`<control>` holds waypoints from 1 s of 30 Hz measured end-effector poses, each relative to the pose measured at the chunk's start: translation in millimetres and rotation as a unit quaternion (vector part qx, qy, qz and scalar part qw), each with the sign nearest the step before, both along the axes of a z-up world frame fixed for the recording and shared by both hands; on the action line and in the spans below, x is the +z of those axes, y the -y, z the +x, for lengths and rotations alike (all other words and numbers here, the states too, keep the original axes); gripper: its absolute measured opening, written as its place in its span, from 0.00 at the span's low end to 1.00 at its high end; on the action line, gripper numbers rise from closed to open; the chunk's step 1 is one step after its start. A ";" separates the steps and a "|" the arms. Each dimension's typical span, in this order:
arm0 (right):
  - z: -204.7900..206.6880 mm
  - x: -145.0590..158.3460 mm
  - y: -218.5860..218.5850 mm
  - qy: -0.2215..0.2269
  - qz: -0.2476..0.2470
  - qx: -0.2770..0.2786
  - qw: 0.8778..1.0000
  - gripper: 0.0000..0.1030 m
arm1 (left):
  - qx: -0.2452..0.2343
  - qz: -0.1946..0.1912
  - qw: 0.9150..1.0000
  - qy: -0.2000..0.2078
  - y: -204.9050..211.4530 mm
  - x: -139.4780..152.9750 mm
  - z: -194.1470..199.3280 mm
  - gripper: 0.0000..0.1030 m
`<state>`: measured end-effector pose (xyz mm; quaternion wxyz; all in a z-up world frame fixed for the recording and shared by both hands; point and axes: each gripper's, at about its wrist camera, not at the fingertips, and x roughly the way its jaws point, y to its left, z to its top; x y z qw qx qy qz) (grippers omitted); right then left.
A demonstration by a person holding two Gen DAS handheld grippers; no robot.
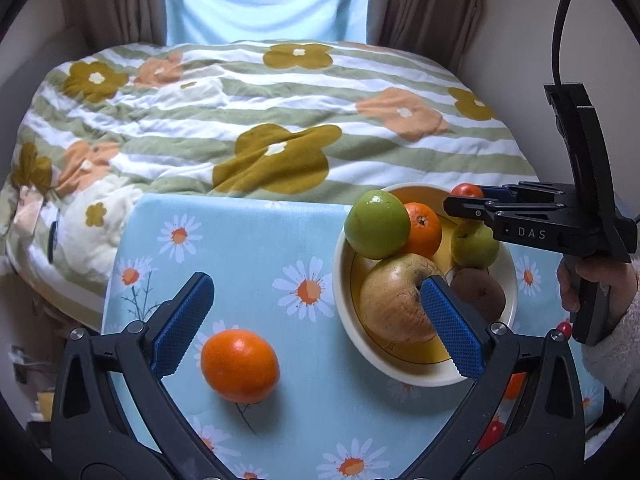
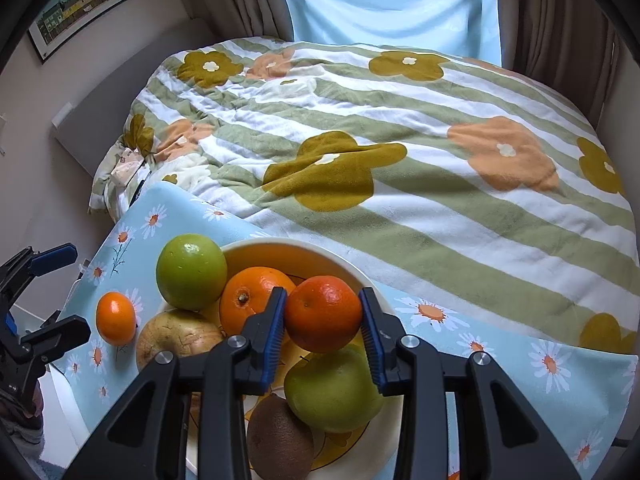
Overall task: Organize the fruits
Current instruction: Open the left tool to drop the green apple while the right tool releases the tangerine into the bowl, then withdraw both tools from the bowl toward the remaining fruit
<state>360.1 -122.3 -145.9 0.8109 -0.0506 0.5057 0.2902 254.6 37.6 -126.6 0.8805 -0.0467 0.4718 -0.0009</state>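
Right wrist view has the right gripper (image 2: 322,320) clamped on a small reddish-orange mandarin (image 2: 323,314), blue pads pressed against both sides of it, held up above the bowl (image 2: 320,256). Under it in the bowl sit a small green apple (image 2: 332,392), a kiwi (image 2: 280,440), an orange (image 2: 250,300), a big green apple (image 2: 191,272) leaning on the far-left rim, and a wrinkly yellowish apple (image 2: 176,340) on the left side.

In the left wrist view the left gripper (image 1: 316,316) hangs with its fingers spread wide, nothing between them. Its right pad (image 1: 452,328) sits in front of the yellowish apple; can't tell if it's actually touching. A loose orange (image 1: 239,366) lies on the daisy-print tablecloth (image 1: 248,248) left of the bowl, between the open fingers in the picture.

Behind the table there's a bed with a flowery striped quilt (image 1: 280,120).
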 end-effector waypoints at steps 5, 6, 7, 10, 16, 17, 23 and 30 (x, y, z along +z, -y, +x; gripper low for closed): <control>-1.2 5.4 1.0 0.007 0.015 0.005 1.000 0.76 | 0.001 0.000 1.000 0.000 -0.5 0.6 -3.8 1.00; -1.7 6.2 0.4 0.011 0.016 0.006 1.000 0.82 | 0.002 -0.001 1.000 0.000 -0.8 0.5 -3.9 1.00; -2.3 7.2 0.4 0.015 0.016 0.006 1.000 0.90 | 0.002 -0.002 1.000 0.000 -0.9 0.4 -4.5 1.00; -4.5 9.1 0.8 0.024 0.012 0.007 1.000 0.94 | 0.001 -0.002 1.000 0.000 -1.3 0.5 -5.0 1.00; -7.8 17.6 7.0 0.037 0.016 -0.009 0.999 0.99 | -0.009 0.001 1.000 0.011 0.6 8.4 -6.3 1.00; -9.4 20.7 8.1 0.041 0.015 -0.014 0.999 0.99 | -0.011 0.001 1.000 0.014 0.6 11.2 -7.7 1.00; -28.2 46.2 10.7 0.057 0.017 -0.023 0.998 0.99 | -0.016 0.001 0.999 0.036 -4.9 32.8 -21.3 1.00; -67.7 79.0 20.9 0.044 0.024 -0.064 0.997 0.99 | -0.030 0.013 0.997 0.063 -17.3 60.9 -49.2 1.00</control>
